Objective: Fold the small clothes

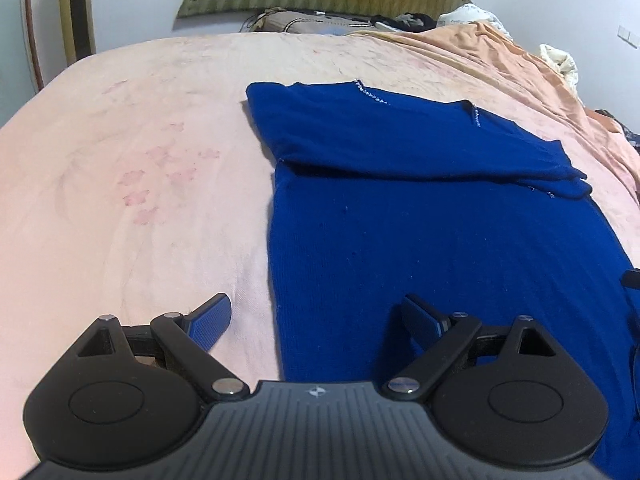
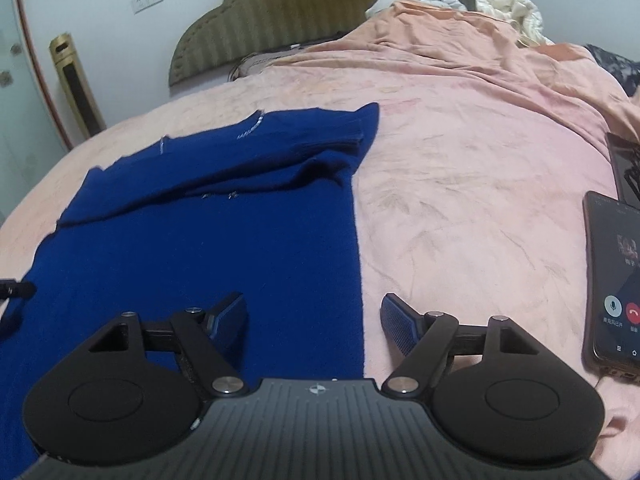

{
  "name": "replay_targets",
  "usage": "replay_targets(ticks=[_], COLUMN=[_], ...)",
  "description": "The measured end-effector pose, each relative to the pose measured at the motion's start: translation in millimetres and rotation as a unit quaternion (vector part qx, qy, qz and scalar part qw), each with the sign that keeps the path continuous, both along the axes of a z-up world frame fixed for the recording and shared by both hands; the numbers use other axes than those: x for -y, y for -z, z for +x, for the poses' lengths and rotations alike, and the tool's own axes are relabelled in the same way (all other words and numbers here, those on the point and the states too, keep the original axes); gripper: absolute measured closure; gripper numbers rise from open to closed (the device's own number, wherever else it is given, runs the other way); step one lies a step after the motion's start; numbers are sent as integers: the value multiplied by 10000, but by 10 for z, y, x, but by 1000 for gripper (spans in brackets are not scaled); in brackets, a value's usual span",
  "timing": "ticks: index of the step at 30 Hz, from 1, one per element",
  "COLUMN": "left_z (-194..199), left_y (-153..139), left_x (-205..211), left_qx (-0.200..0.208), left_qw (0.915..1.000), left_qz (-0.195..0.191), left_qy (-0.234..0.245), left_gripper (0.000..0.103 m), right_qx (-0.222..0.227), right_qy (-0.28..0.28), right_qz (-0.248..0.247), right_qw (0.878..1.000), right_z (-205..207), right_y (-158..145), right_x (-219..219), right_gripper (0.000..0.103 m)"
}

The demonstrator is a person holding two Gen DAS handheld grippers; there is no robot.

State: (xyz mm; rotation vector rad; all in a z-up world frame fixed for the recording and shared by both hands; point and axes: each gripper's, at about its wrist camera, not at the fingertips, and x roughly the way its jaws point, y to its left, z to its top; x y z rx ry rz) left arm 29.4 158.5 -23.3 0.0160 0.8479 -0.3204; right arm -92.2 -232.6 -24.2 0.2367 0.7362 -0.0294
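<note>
My left gripper [image 1: 318, 316] stands spread wide, straddling the left edge of the deep blue knitted garment [image 1: 420, 216] with nothing pinched; one pad hangs over the pale pink bedspread [image 1: 140, 200], the other over the knit. My right gripper [image 2: 314, 318] is also apart, straddling the garment's right edge, gripping nothing. The garment lies flat on the bed, its upper part folded down across the body, small silver beads along the seams. A dark smartphone [image 2: 614, 288] with a lit call screen lies on the spread to my right, apparently apart from the garment.
</note>
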Motion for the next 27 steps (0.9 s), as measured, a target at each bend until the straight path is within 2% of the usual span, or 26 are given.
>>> replay_targets(ticks=[1, 2, 3, 4, 5, 6, 7, 10, 16, 21, 25, 27], left_z=[-18, -28, -47, -61, -62, -52, -45, -65, 51, 380, 677, 754], left_y=[3, 4, -2, -10, -26, -47, -75, -202, -583, -641, -522, -446], left_x=[2, 16, 37, 57, 67, 60, 50, 63, 60, 203, 260, 302], left_qx=[20, 59, 130, 178, 185, 83, 16, 146, 495, 776, 704, 656], left_qw=[10000, 9999, 9998, 9996, 9995, 9996, 9996, 9995, 9963, 9964, 9972, 9975], left_qz=[7, 48, 123, 186, 175, 22, -129, -160, -647, -338, -143, 10], left_qy=[58, 85, 112, 145, 196, 260, 262, 231, 273, 21, -195, -244], left_gripper=[16, 22, 42, 70, 84, 98, 98, 98, 98, 98, 98, 98], right_qx=[-24, -44, -53, -63, -64, -58, -45, 87, 514, 750, 719, 644], right_qy=[-38, -53, -64, -75, -89, -97, -89, -58, -142, -122, 160, 263], right_qz=[-14, -56, -125, -176, -182, -102, -1, 205, 460, 81, -243, -254], right_qw=[10000, 10000, 9999, 9998, 9998, 9999, 9999, 9997, 9975, 9971, 9970, 9973], right_z=[1, -7, -6, -6, -3, 7, 13, 19, 122, 483, 815, 932], right_y=[0, 7, 8, 0, -2, -12, -23, -88, -379, -525, -478, -411], right_x=[-1, -13, -17, -27, -33, -23, -1, 41, 152, 168, 280, 347], right_gripper=[41, 45, 55, 67, 74, 89, 96, 96, 97, 99, 102, 102])
